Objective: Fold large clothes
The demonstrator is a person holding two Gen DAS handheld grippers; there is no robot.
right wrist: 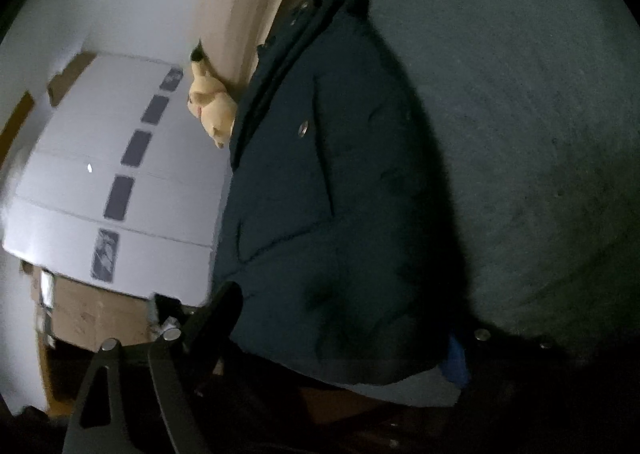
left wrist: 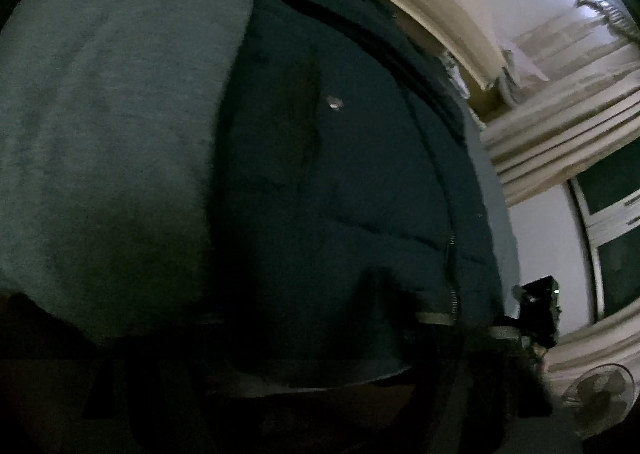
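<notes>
A large dark navy padded jacket [left wrist: 340, 174] lies flat on a grey-green bed cover [left wrist: 100, 134], its zip and hem toward me. In the left wrist view my left gripper [left wrist: 320, 354] sits at the jacket's near hem, but its fingers are lost in shadow, so the grip cannot be read. The right wrist view shows the same jacket [right wrist: 320, 194] on the cover [right wrist: 540, 134]. There my right gripper [right wrist: 356, 314] stands open wide, with the hem corner lying between its fingers. The right hand's device [left wrist: 536, 310] shows at the hem's right end.
A yellow plush toy [right wrist: 212, 110] rests against the beige headboard [left wrist: 420, 6]. Beside the bed stand a white cabinet [right wrist: 60, 194] and a cardboard box [right wrist: 92, 318]. Curtains [left wrist: 560, 126], a window [left wrist: 612, 214] and a fan [left wrist: 600, 394] are on the other side.
</notes>
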